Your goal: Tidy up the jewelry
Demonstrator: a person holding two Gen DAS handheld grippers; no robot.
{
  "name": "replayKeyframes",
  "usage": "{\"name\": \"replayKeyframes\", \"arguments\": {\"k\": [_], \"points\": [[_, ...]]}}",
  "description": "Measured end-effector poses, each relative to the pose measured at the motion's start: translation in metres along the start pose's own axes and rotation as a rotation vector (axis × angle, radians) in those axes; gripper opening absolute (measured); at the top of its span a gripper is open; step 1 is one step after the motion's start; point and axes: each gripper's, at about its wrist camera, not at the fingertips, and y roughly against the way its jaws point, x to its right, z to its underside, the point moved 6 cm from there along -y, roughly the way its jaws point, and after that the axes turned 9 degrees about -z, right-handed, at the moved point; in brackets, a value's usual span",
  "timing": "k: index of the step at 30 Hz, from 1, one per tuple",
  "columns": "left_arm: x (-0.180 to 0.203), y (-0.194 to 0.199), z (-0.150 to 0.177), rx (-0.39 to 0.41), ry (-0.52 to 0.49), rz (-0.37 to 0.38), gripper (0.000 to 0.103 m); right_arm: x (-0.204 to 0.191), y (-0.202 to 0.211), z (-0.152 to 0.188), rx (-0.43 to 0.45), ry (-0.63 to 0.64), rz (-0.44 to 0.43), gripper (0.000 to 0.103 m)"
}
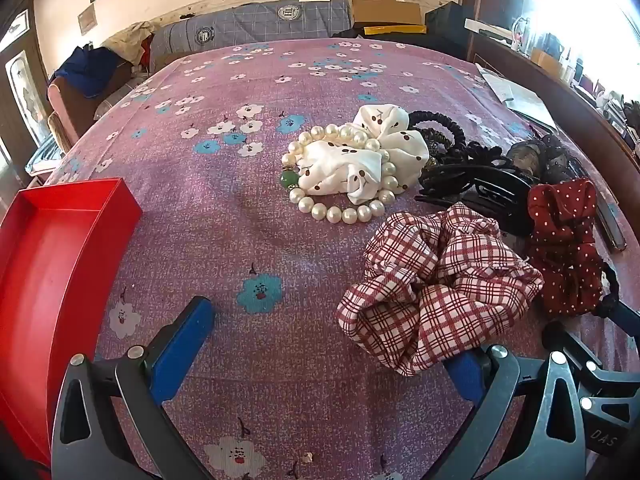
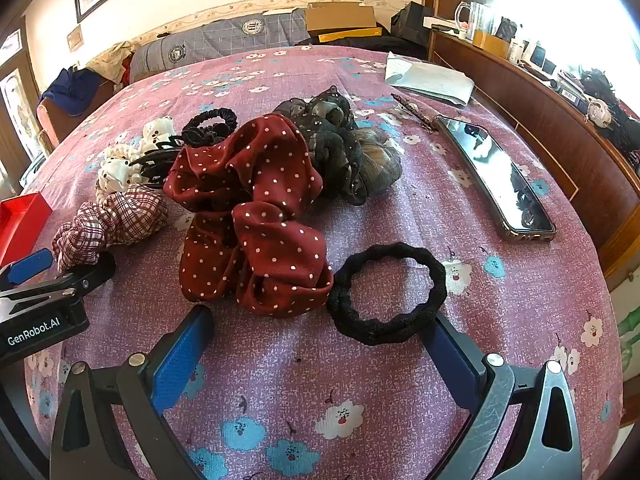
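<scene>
Both sets of jaws stand wide and hold nothing. The left gripper hovers over the flowered pink bedspread, its blue pads apart, and the plaid scrunchie lies just ahead of the right-hand pad, partly covering it. Out at the bed's left edge sits the red box, open-topped and well apart from the pile. Beyond the plaid one comes the pearl bracelet with its green bead, looped around a white spotted scrunchie, and a black claw clip beside them.

The right gripper is just as wide, and the black hair tie lies flat between its pads, near the right-hand one. Touching that tie is the dark red dotted scrunchie; behind it lies a black mesh scrunchie. A phone lies toward the bed's right edge.
</scene>
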Motion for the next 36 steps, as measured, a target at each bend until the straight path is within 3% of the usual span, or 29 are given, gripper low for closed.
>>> {"name": "replayKeyframes", "arguments": {"k": [15,17,20,26,36], "points": [[0.0,0.0,0.0,-0.007,-0.012,0.003,0.103,0.0,0.0,0.0,0.001,0.0,0.0,0.102],[0.0,0.0,0.0,-0.046,-0.03,0.01,0.103,0.0,0.0,0.0,-0.006,0.004,-0.002,0.102],[-0.012,0.005,0.005,-0.123,-0.004,-0.038,0.103,0.0,-0.001,-0.002,-0.037,0.013,-0.013,0.103],[-0.044,0.075,-0.015,0.029,0.06,-0.097,0.103,0.012,0.008,-0.003,-0.101,-0.042,-0.017,0.103],[-0.083,0.212,-0.049,0.357,0.127,-0.242,0.103,0.009,0.111,-0.036,0.153,-0.096,0.004,0.103]]}}
